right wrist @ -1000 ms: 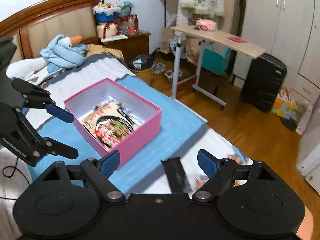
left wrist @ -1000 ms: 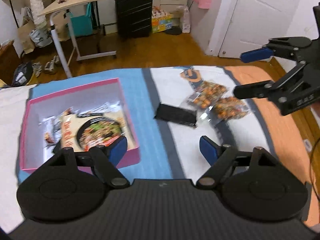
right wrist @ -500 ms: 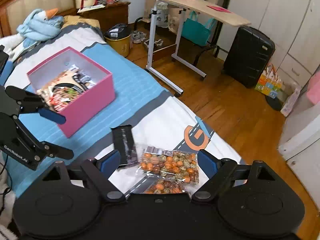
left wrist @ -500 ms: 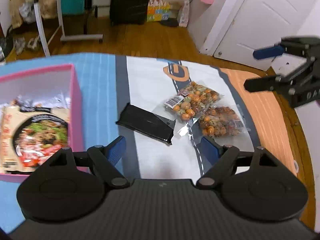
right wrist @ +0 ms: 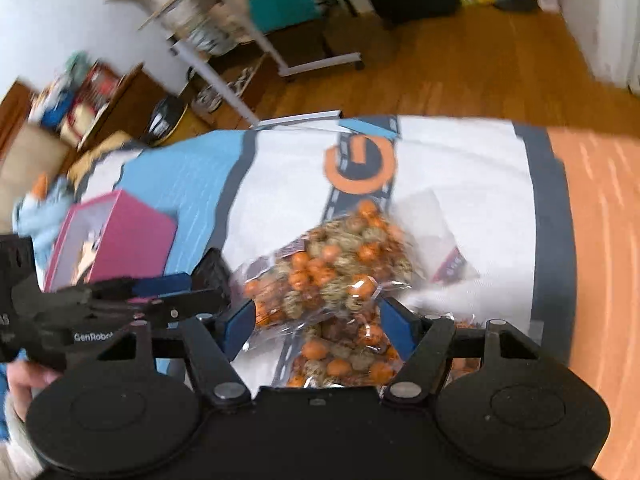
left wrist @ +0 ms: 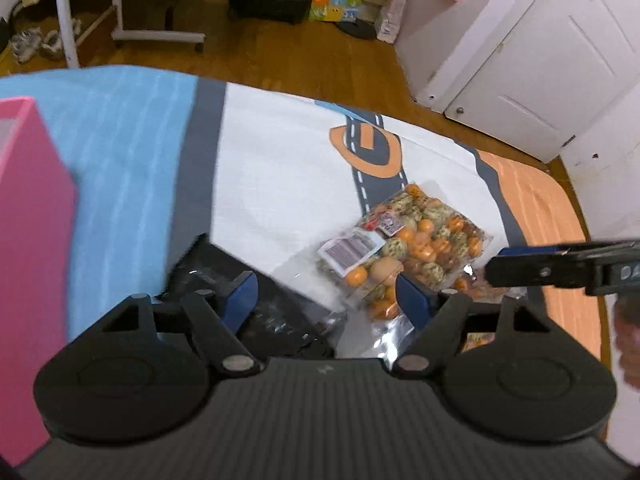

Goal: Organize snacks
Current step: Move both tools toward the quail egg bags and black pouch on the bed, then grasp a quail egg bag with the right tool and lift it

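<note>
On the bed's patterned cover [left wrist: 280, 168], around the orange road-loop print [left wrist: 366, 148] taken as landmark:

Item: black flat packet [left wrist: 276, 316]. Lies on the near left of the print, across the grey stripe where white meets blue; its foil end points toward the snack bags.

Item: clear bag of orange and speckled balls [left wrist: 408, 248]. Lies just below the print, white label at its near-left corner. A second like bag [right wrist: 344, 356] lies nearer still, its top edge under or against the first; which one overlaps cannot be told.

Item: pink box [right wrist: 116, 236]. Stands well left of the print on the blue field, open-topped, a printed packet inside.

Item: left gripper [left wrist: 326, 298]. Jaws apart, just been closing; they straddle the black packet's foil end and the first bag's corner, pads pressing on nothing.

Item: right gripper [right wrist: 318, 322]. Jaws apart, just been closing; both bags show between the blue pads [right wrist: 236, 324], contact not evident through the blur.

Item: wooden floor [left wrist: 280, 52] beyond the print.
</note>
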A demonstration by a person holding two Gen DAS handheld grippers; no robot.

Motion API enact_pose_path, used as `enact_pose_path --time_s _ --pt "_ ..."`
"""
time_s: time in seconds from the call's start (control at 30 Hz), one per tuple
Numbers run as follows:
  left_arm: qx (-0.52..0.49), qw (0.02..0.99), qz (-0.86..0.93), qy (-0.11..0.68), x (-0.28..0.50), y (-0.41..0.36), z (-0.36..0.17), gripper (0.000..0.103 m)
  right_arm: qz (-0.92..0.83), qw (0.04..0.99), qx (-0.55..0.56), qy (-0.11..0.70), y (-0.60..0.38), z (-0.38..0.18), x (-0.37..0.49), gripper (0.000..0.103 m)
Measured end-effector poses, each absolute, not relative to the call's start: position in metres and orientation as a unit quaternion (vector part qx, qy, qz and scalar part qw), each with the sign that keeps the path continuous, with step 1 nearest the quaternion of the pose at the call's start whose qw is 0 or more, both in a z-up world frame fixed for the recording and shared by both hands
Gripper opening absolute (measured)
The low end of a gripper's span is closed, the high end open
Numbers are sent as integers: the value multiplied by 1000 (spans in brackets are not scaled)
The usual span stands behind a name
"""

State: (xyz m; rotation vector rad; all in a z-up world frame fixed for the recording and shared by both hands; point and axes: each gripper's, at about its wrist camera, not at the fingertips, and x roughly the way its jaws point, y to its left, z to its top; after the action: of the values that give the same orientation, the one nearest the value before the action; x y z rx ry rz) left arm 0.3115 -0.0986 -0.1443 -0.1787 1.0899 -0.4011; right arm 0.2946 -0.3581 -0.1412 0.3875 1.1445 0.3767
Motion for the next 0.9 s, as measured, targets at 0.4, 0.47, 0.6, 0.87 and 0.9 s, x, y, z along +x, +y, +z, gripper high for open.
enact_pose_path --time_s 0.4,0.47,0.6,0.87,0.9 --pt "-57 788 -301 534 346 -116 -170 85 133 813 258 504 -361 -190 309 77" --pt "-37 781 -324 532 341 -122 -170 88 131 815 259 501 -358 -192 311 74" --pt "72 788 -345 505 315 -146 -168 95 128 805 294 500 -361 -194 311 65" --pt "124 793 -334 495 314 -158 -172 101 79 815 277 503 -375 -189 311 70" --pt "126 792 -336 493 316 -159 -174 102 77 817 278 500 -378 -189 310 70"
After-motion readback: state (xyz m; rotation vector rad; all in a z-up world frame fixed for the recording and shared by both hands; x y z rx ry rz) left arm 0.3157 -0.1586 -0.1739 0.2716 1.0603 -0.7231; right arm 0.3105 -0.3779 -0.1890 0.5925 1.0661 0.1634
